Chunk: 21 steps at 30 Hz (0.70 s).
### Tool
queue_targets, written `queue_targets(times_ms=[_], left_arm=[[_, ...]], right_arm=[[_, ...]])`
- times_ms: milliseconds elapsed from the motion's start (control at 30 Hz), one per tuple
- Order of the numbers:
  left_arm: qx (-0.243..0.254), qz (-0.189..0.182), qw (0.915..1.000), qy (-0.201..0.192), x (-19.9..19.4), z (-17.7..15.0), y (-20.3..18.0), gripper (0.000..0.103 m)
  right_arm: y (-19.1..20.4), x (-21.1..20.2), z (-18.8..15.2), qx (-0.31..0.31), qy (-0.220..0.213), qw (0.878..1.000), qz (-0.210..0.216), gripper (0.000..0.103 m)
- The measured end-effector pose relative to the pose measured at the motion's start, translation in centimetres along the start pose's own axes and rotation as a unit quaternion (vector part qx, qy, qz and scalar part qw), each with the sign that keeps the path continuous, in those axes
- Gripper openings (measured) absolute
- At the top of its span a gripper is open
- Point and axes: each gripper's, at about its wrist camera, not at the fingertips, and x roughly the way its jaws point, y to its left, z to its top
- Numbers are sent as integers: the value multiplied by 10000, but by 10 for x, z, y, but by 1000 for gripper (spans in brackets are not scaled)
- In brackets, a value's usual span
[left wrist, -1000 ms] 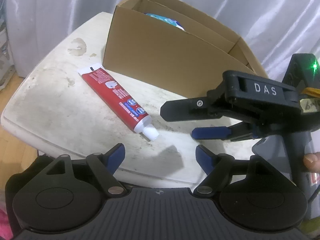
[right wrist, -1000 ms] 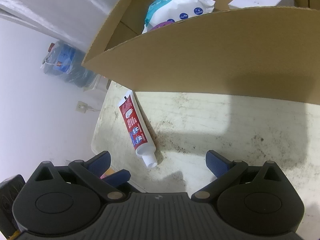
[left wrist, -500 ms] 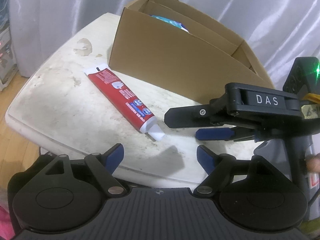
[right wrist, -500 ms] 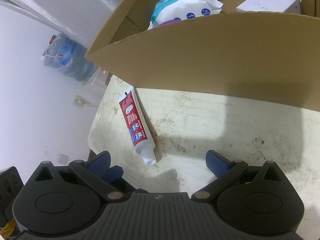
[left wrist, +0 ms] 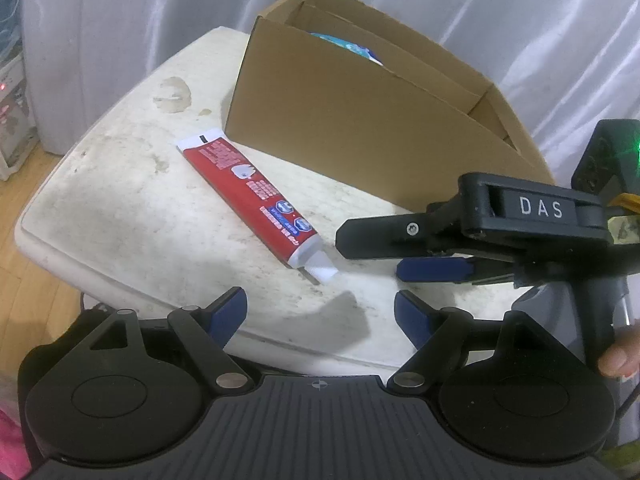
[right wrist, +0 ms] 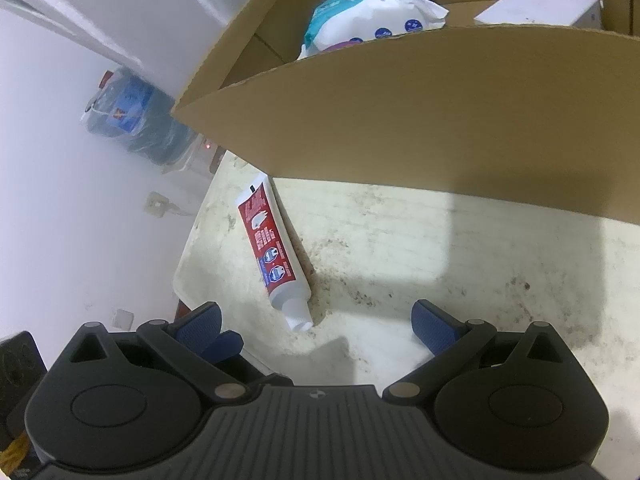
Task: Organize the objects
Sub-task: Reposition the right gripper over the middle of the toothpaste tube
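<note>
Left gripper point(left wrist: 320, 312) jaws just widened slightly, empty; right gripper point(right wrist: 316, 316) open too. Red-and-white toothpaste tube point(left wrist: 256, 204) awaits pickup beside brown cardboard box point(left wrist: 360, 120); next, straddle tube.

One toothpaste tube point(left wrist: 256, 208) on the one table point(left wrist: 120, 216), one cardboard box point(left wrist: 360, 128) holding one wipes pack point(right wrist: 372, 8) and one white carton point(right wrist: 540, 0), perhaps more hidden behind its wall, and two grippers
</note>
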Motion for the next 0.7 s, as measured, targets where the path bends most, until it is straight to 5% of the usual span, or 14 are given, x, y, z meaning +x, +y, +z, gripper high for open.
queue_targets(times_ms=[433, 700], left_arm=[[128, 207, 9995, -204, 0, -1, 1, 83], [79, 460, 9985, -275, 1, 13, 6, 83]], right_arm=[[9, 4, 12, -24, 250, 9995, -194, 103], [34, 12, 27, -526, -35, 9980, -341, 102]])
